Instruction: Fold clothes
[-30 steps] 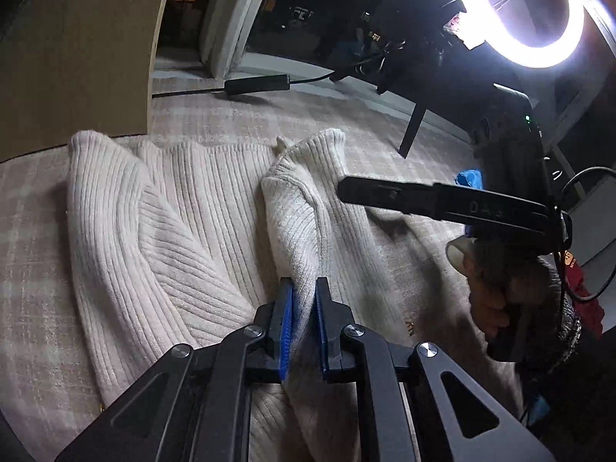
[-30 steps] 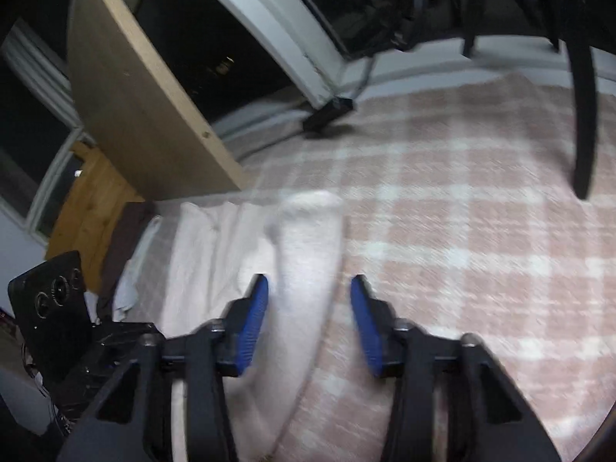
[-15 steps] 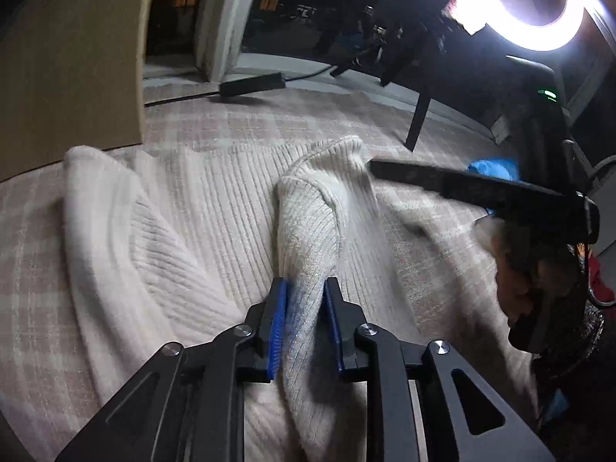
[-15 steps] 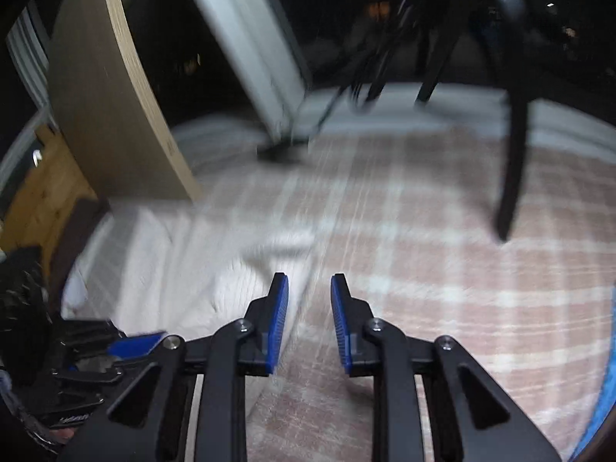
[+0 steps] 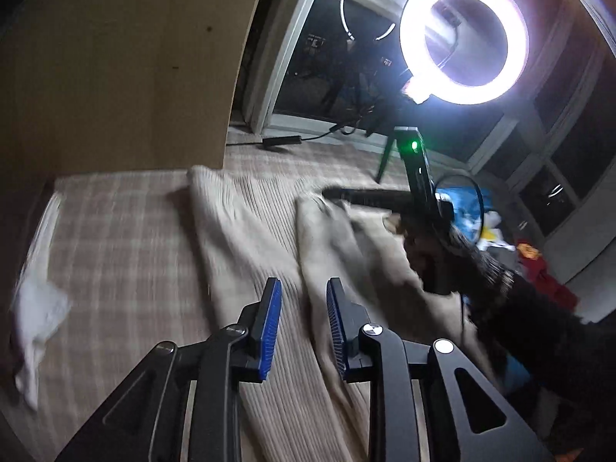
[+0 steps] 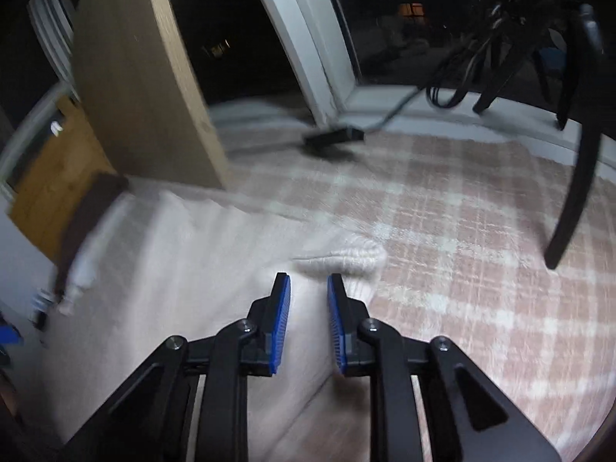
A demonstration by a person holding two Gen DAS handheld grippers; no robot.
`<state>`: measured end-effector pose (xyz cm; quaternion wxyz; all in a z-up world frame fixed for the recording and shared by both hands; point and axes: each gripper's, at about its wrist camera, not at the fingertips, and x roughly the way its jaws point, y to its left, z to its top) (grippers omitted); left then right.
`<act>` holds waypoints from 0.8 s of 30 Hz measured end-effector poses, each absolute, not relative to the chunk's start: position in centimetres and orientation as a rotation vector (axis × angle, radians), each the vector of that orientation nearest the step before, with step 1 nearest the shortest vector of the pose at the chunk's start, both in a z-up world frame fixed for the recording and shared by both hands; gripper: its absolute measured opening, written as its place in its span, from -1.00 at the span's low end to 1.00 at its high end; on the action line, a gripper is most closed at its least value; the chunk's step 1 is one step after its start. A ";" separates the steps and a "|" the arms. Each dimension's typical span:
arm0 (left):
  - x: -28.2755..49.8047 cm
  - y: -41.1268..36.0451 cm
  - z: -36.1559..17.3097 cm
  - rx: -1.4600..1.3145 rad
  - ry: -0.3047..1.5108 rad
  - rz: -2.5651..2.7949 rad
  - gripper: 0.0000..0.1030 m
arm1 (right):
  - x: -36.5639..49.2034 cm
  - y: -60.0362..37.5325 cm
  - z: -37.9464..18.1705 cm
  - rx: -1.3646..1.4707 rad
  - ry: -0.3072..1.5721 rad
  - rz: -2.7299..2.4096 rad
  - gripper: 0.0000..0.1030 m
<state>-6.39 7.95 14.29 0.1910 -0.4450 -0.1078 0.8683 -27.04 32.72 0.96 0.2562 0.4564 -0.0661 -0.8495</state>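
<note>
A plaid rug (image 6: 481, 231) by dark windows carries one cream sweater (image 5: 246, 231); both grippers' jaws stand apart, the left gripper (image 5: 302, 323) and the right gripper (image 6: 308, 319).

Count: 1 cream ribbed sweater (image 5: 246, 238), 1 white cloth (image 5: 36, 308), 1 ring light (image 5: 464, 36), 1 plaid rug (image 6: 462, 231), 2 grippers: left gripper (image 5: 302, 308), right gripper (image 6: 308, 304), both parted.

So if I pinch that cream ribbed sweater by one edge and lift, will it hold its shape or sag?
Probably sag: the sweater already lies in soft ridges and rounded folds on the plaid rug. The thick ribbed knit looks fairly heavy, so it likely stretches and drags. Its folded sleeve may slip open.
</note>
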 end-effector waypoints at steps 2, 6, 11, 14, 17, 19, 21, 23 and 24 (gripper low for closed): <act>-3.7 7.1 15.7 -1.264 -0.297 2.452 -0.47 | -24.1 33.1 3.1 1.199 -0.215 -2.245 -0.59; 1.5 5.1 18.2 -1.276 -0.304 2.465 -0.41 | -18.3 33.9 7.5 1.120 -0.283 -2.124 -0.59; 6.8 4.3 18.3 -1.365 -0.194 2.440 -0.34 | -7.1 33.8 10.2 1.110 -0.282 -2.091 -0.59; 8.8 5.6 15.4 -1.406 -0.243 2.308 -0.34 | -0.2 32.1 8.3 1.181 -0.281 -2.117 -0.59; 9.9 9.3 10.1 -1.476 -0.306 2.082 -0.34 | 3.9 28.9 4.0 1.301 -0.290 -2.095 -0.59; 10.7 12.0 7.3 -1.506 -0.218 2.006 -0.34 | 5.9 26.5 1.9 1.341 -0.220 -2.126 -0.59; 11.4 13.5 5.1 -1.529 -0.192 1.943 -0.34 | 7.0 24.9 0.7 1.352 -0.165 -2.175 -0.59; 11.8 14.1 3.6 -1.546 -0.223 1.891 -0.34 | 7.8 23.8 -0.7 1.390 -0.170 -2.160 -0.57; 12.1 14.0 3.6 -1.542 -0.214 1.890 -0.34 | 8.3 23.4 -1.3 1.411 -0.170 -2.137 -0.55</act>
